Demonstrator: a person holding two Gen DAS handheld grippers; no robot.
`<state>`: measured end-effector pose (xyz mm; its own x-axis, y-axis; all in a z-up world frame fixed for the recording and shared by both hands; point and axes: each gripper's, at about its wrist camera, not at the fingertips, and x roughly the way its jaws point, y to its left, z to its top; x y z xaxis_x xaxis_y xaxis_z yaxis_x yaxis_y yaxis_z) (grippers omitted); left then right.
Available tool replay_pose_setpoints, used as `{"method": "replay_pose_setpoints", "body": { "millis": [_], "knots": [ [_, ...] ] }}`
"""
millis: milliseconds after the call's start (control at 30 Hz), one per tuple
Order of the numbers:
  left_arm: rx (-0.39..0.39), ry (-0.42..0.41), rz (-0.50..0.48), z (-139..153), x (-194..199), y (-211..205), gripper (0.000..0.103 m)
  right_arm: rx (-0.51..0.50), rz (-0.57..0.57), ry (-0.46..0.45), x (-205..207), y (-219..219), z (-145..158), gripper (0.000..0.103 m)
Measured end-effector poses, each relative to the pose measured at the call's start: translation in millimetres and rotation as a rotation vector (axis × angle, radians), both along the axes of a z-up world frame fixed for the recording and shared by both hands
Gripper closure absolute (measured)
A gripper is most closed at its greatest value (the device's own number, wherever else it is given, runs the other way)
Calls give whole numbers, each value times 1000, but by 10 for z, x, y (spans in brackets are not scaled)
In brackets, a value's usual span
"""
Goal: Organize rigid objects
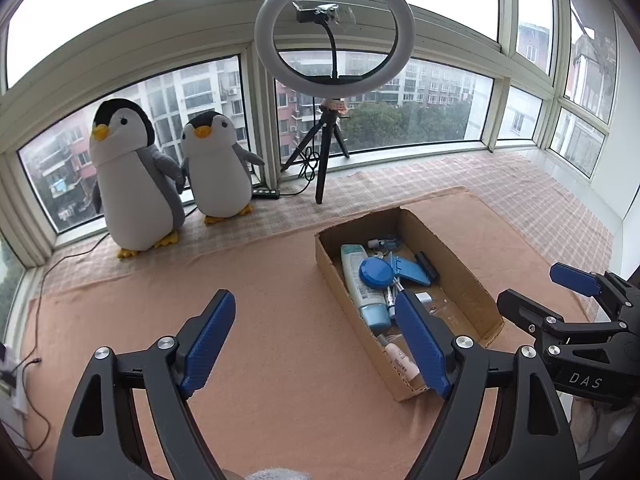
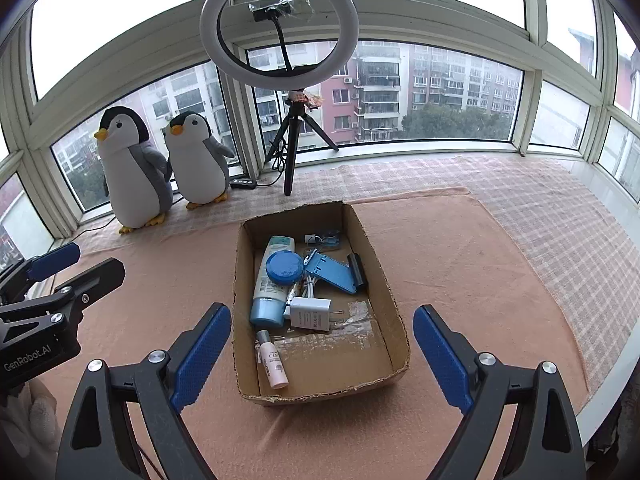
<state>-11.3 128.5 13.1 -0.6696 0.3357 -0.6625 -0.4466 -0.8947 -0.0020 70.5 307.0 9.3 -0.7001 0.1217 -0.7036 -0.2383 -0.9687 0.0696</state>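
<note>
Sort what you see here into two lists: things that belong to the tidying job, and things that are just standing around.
Belongs to the job:
- cardboard box
- blue-capped tube
- round blue jar
- blue stand
- white charger plug
- small pink bottle
- left gripper and right gripper, both open

Just standing around:
- two plush penguins
- ring light on tripod
- checked cloth

Matt cardboard box, fuzzy cloth mat

Tube label unreadable, cable partly hidden under stand
</note>
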Motion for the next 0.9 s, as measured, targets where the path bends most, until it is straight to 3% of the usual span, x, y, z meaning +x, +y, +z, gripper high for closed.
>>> {"method": "replay_pose_setpoints", "body": {
  "millis": [200,900],
  "knots": [
    [33,-22,-6,-5,71,-17,21,28,-10,12,98,-56,49,13],
    [34,-23,15,7,130,-66,21,17,-6,12,147,-120,46,13]
  ]
}}
